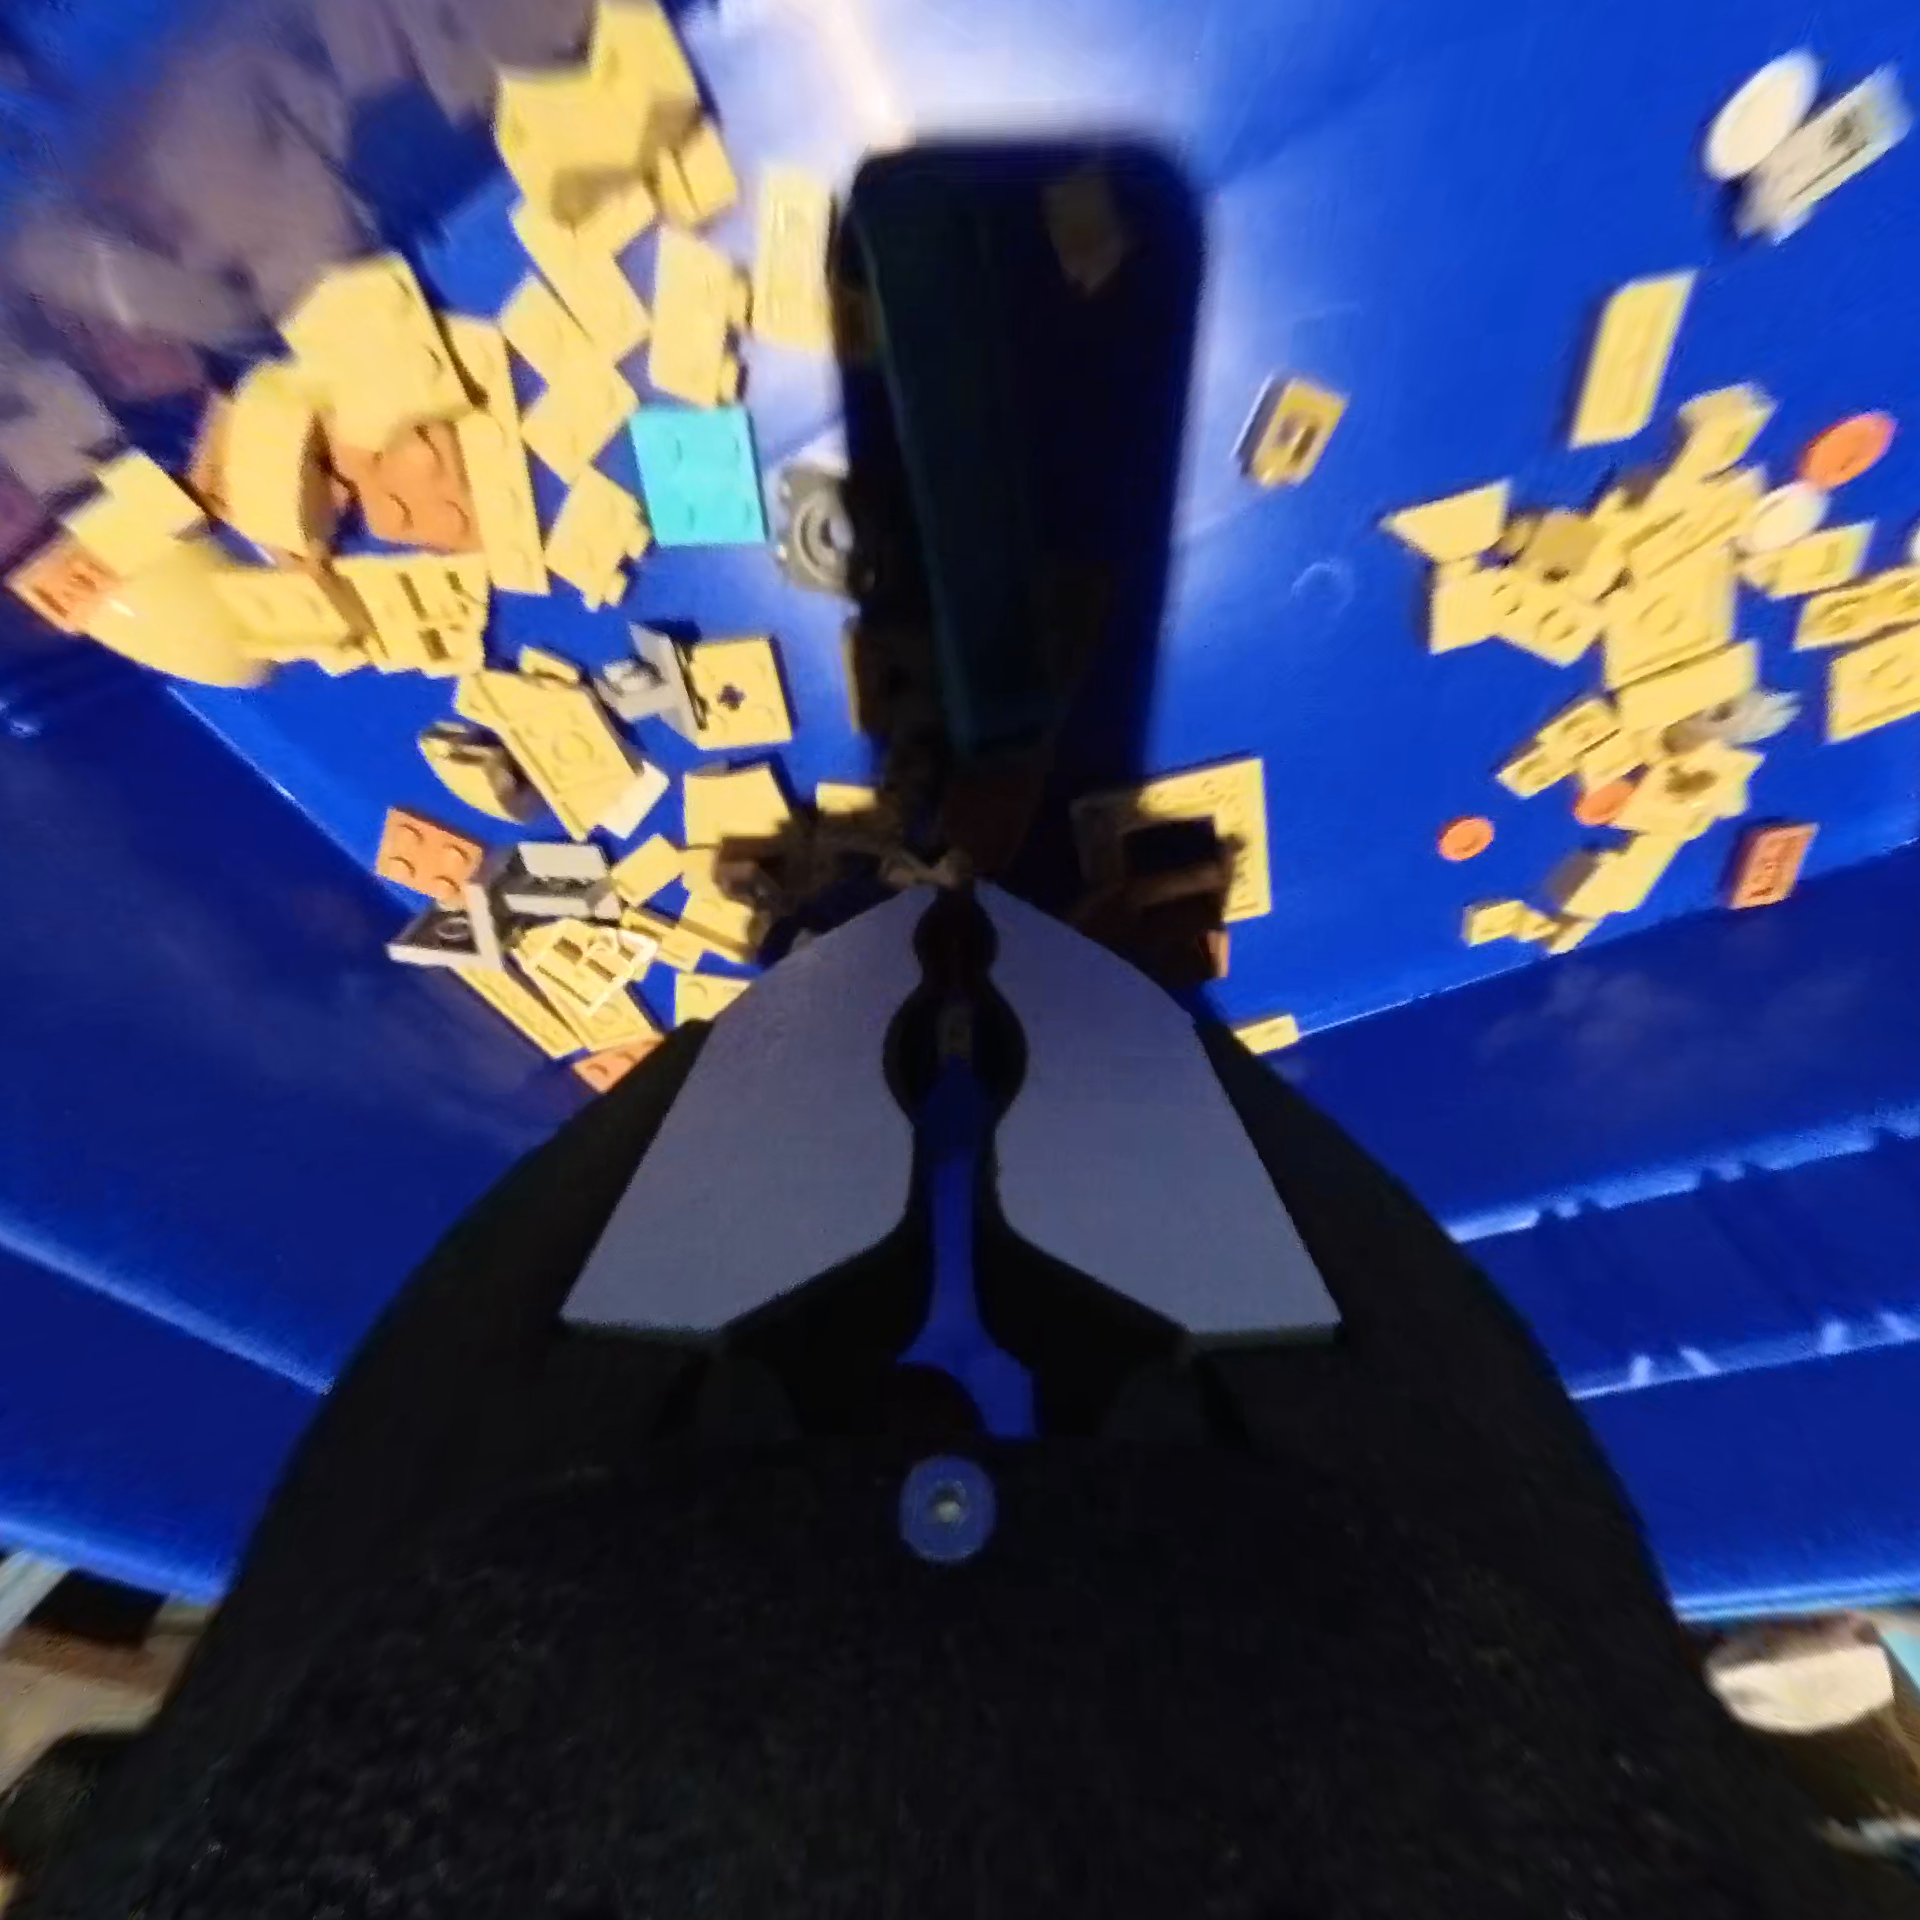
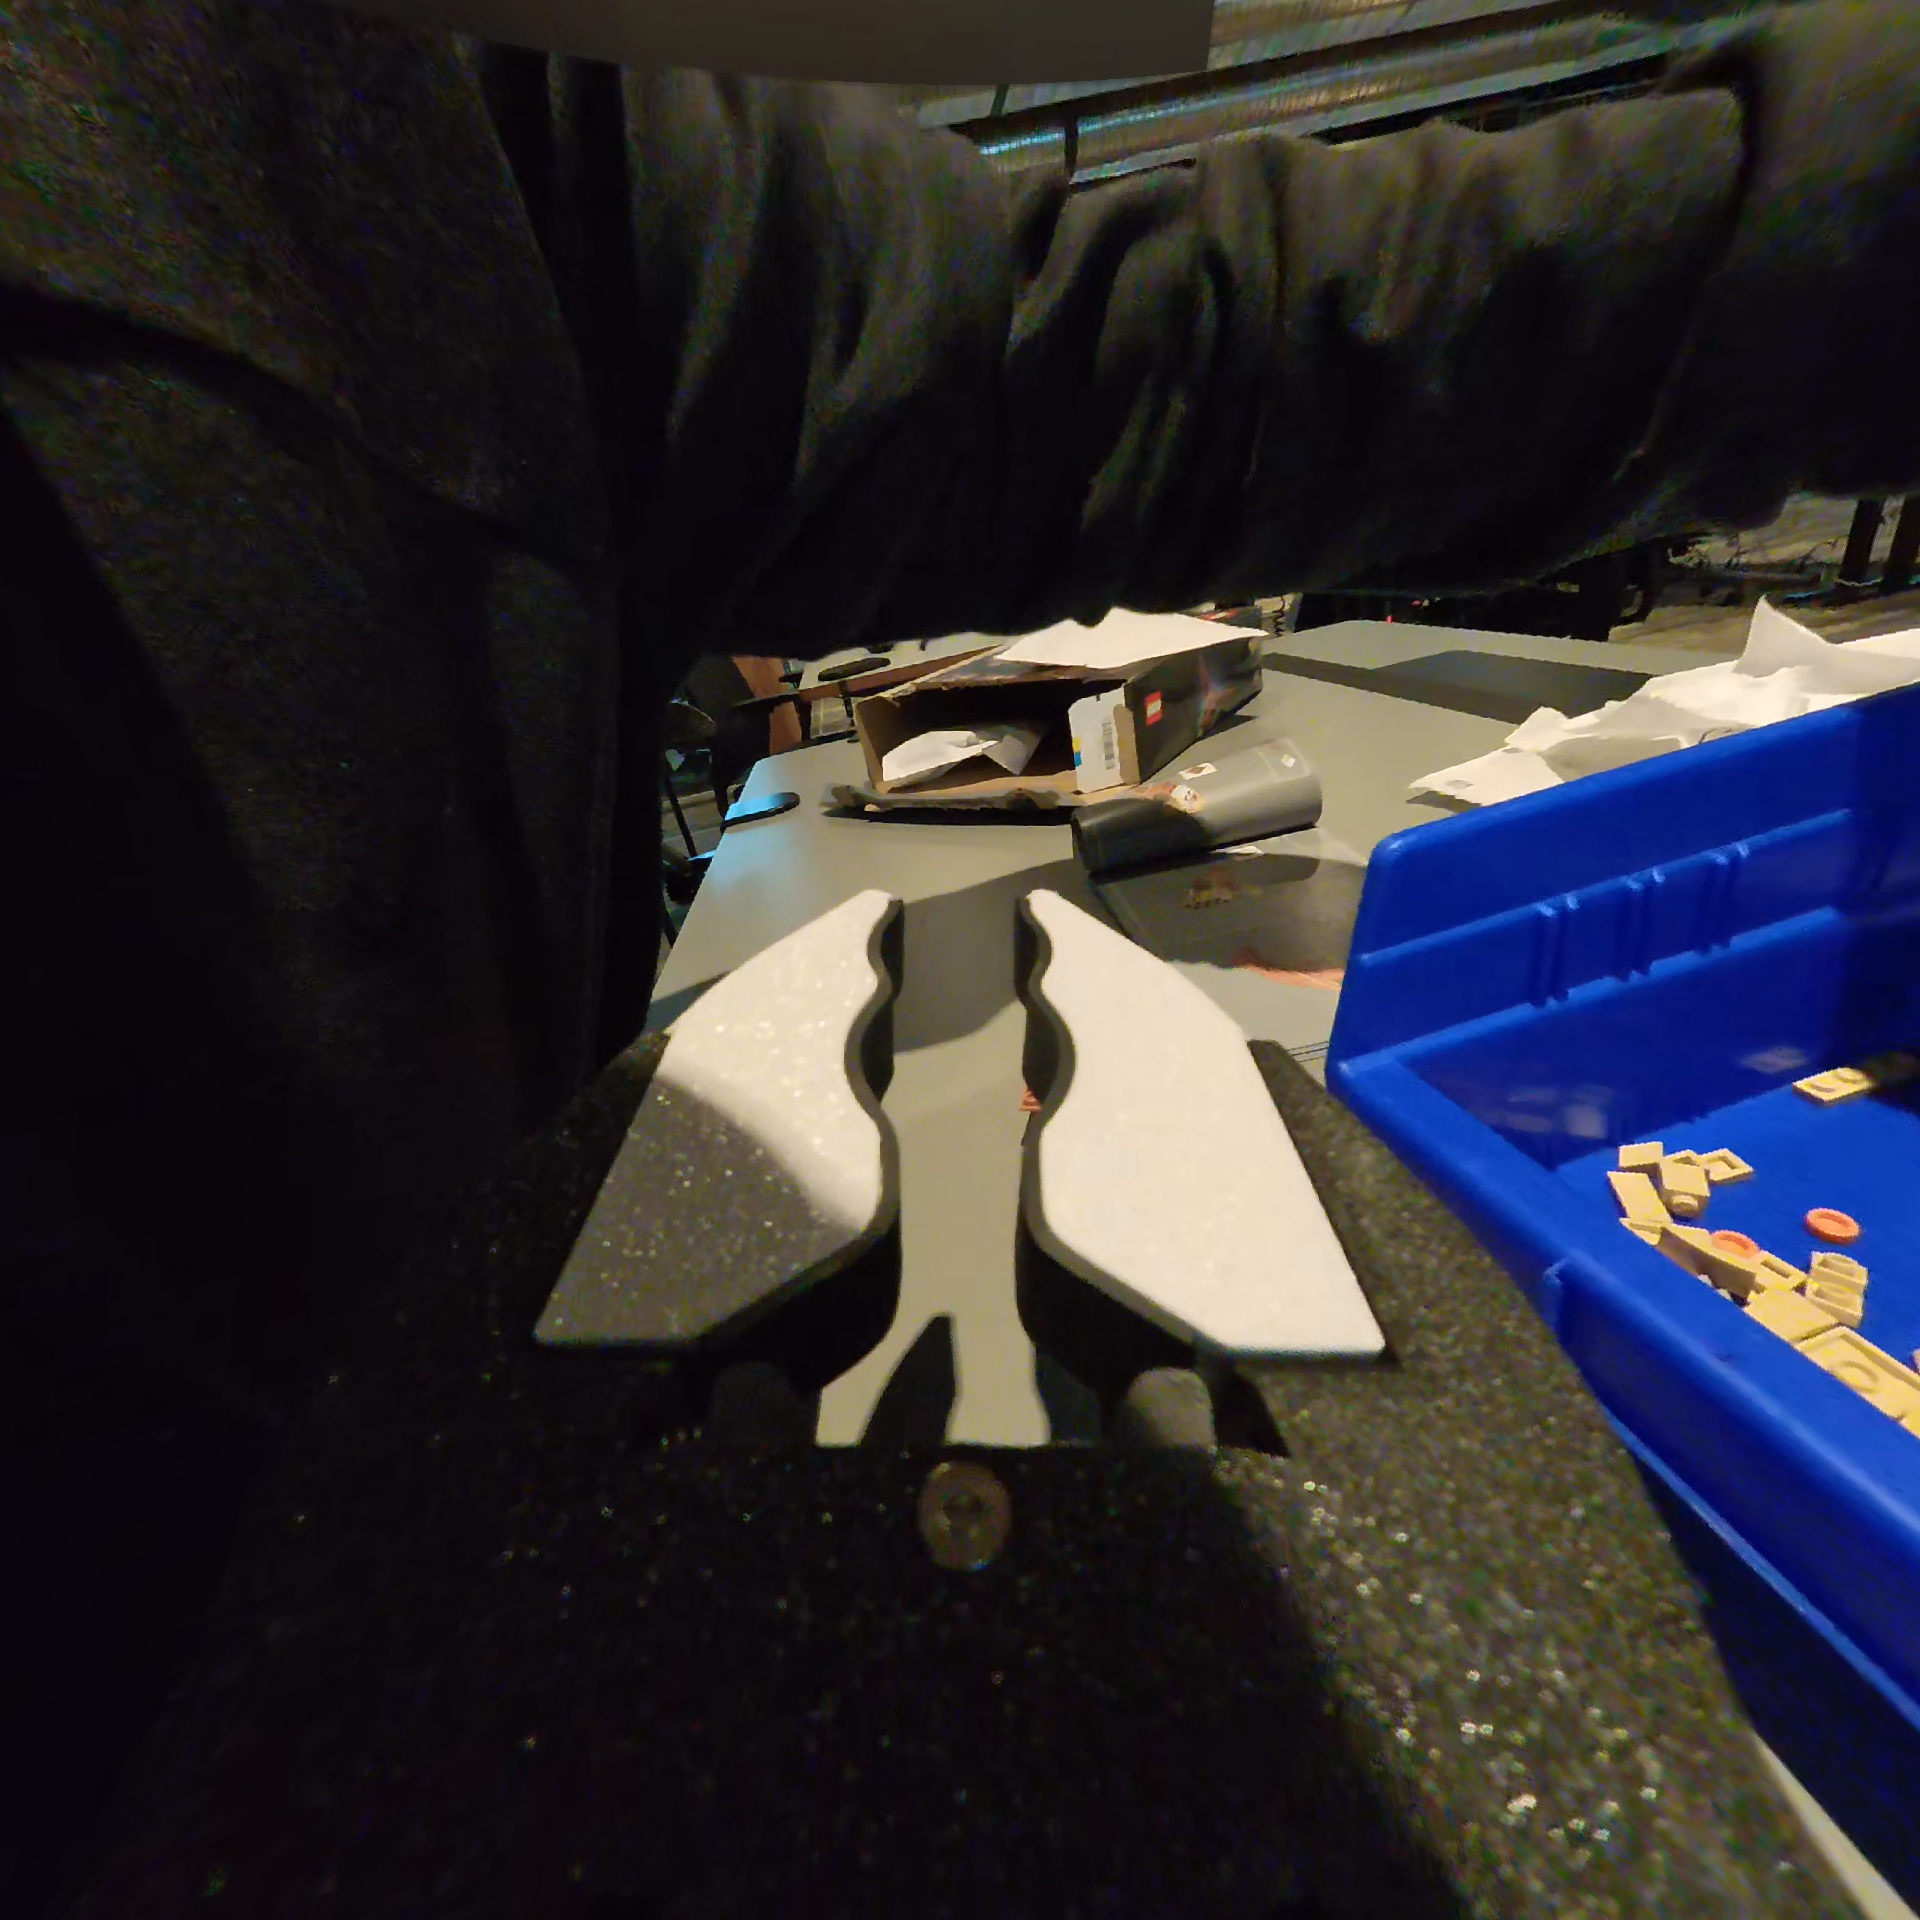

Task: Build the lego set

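- Grey table (image 2: 935, 862) is carrying a blue bin (image 2: 1475, 1049) beside the right gripper (image 2: 961, 914), whose jaws are gaping slightly, empty.
- Tan lego pieces (image 1: 582, 727) are lying just ahead of the left gripper (image 1: 951, 894), jaws nearly closed; grasp unclear.
- Pieces look light, rigid, slippery; pinch their flat sides.

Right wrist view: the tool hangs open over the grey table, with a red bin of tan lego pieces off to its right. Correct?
Not quite: the bin is blue, not red, as the right wrist view shows. The rest holds: the right tool is open over the grey table, and tan lego pieces lie in the bin to its right.
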### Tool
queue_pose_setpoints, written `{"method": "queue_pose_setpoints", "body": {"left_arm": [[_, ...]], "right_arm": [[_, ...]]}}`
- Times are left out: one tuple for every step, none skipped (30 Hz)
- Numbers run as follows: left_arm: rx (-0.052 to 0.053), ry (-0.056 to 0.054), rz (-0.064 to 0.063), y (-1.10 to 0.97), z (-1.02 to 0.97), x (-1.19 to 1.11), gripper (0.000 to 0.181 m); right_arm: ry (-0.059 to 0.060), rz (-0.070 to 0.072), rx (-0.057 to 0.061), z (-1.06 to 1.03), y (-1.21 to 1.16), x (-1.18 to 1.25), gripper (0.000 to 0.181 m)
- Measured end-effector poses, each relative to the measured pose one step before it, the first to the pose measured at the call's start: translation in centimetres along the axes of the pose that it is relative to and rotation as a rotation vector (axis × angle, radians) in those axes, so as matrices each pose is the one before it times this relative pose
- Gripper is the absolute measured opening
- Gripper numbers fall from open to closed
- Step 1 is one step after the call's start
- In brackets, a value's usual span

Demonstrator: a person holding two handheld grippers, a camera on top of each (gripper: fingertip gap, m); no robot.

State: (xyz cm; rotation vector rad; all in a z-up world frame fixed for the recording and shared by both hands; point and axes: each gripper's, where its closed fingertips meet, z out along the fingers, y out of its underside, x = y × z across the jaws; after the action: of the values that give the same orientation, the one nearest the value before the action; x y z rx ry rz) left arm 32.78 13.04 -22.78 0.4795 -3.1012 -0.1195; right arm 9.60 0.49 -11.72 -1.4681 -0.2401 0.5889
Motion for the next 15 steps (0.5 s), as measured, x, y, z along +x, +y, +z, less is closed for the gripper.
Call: {"method": "queue_pose_setpoints", "body": {"left_arm": [[-0.0396, 0.0024, -0.0066, 0.695, 0.516, -0.127, 0.000], [-0.0352, 0.0053, -0.0113, 0.670, 0.432, -0.096, 0.000], [-0.0364, 0.0110, -0.0079, 0.672, 0.339, 0.041, 0.000], [-0.0244, 0.0083, 0.0037, 0.485, 0.200, 0.091, 0.000], [0.0006, 0.0014, 0.0055, 0.028, 0.023, 0.029, 0.002], [0.0175, -0.0023, -0.0033, -0.305, -0.109, -0.025, 0.004], [0.0212, 0.0015, -0.0069, -0.450, -0.161, 0.022, 0.007], [0.0234, -0.0002, -0.0010, -0.470, -0.179, 0.043, 0.009], [0.0171, -0.0025, 0.0053, -0.382, -0.115, 0.021, 0.011], [0.0052, -0.0070, 0.0102, -0.195, -0.040, -0.064, 0.012], [-0.0035, -0.0124, 0.0131, -0.031, 0.035, -0.169, 0.014], [-0.0113, -0.0160, 0.0119, 0.096, 0.091, -0.242, 0.015], [-0.0127, -0.0180, 0.0094, 0.147, 0.105, -0.291, 0.018], [-0.0088, -0.0119, 0.0071, 0.122, 0.088, -0.199, 0.019], [0.0009, -0.0001, 0.0063, 0.004, 0.079, -0.020, 0.019]], "right_arm": [[-0.0002, 0.0009, 0.0007, -0.014, -0.013, 0.002, 0.019], [-0.0007, 0.0013, -0.0003, -0.003, -0.001, 0.003, 0.019], [-0.0005, 0.0009, 0.0005, -0.010, -0.009, -0.010, 0.019], [-0.0004, 0.0016, 0.0007, -0.005, -0.014, 0.000, 0.019], [-0.0008, 0.0026, -0.0007, 0.007, 0.006, -0.011, 0.019], [-0.0013, 0.0025, -0.0004, 0.004, 0.009, -0.006, 0.019], [-0.0015, 0.0013, 0.0004, 0.002, 0.004, -0.027, 0.019], [-0.0009, 0.0004, 0.0002, 0.004, 0.005, 0.002, 0.019], [-0.0002, 0.0010, -0.0006, 0.008, 0.006, 0.008, 0.019], [-0.0006, 0.0014, 0.0002, 0.000, -0.007, 0.004, 0.019], [-0.0009, 0.0015, 0.0006, -0.012, -0.005, 0.004, 0.019], [-0.0006, 0.0019, 0.0003, -0.004, -0.011, 0.008, 0.019], [-0.0007, 0.0013, 0.0004, 0.000, -0.001, 0.005, 0.019], [-0.0009, 0.0006, 0.0001, -0.004, -0.004, -0.007, 0.019], [-0.0009, 0.0001, -0.0004, -0.003, 0.005, -0.013, 0.019]]}}
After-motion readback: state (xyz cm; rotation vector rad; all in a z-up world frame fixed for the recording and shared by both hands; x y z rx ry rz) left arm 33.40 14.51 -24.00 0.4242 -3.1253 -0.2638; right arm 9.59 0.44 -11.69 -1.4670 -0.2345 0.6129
